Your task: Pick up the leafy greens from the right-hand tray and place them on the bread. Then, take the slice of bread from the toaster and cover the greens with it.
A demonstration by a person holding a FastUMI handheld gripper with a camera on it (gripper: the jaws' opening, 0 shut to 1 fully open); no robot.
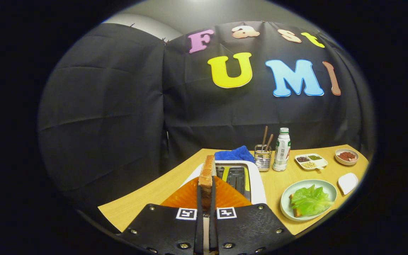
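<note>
The claw (205,202) is clenched on the bread slice (207,177), held upright on edge above the toaster (241,179). The leafy greens (310,200) cover bread on the plate (289,209) near the worktop's (147,198) right edge.

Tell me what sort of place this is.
Probably a staged kitchen tabletop in a recording booth, not a real kitchen: a wooden table backed by black cloth, with a toaster, and greens on a plate. The gripper is shut on a bread slice.
</note>
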